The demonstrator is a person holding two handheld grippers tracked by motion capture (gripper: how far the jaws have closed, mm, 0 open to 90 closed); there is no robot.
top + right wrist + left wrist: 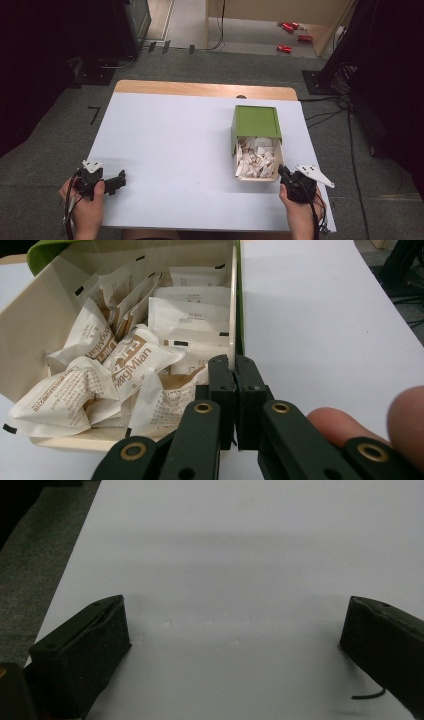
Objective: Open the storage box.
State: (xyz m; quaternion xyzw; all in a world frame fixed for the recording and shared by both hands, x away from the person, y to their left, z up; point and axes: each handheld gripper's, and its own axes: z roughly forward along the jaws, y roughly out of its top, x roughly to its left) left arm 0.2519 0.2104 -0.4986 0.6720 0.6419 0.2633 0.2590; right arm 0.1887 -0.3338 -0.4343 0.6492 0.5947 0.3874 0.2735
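A green box (256, 121) lies on the white table (170, 150), its cream inner drawer (256, 176) pulled out toward me and full of white and brown sachets (125, 365). My right gripper (285, 172) is shut on the drawer's right wall (233, 300) at its near corner, one jaw inside and one outside. My left gripper (120, 181) rests at the table's near left, jaws wide open (235, 630) over bare tabletop, nothing between them.
The table's wooden far edge (205, 89) shows beyond the white top. Grey carpet surrounds the table, with cables (330, 112) on the right and red cans (290, 27) on the floor far behind. A hand (87, 210) holds each gripper.
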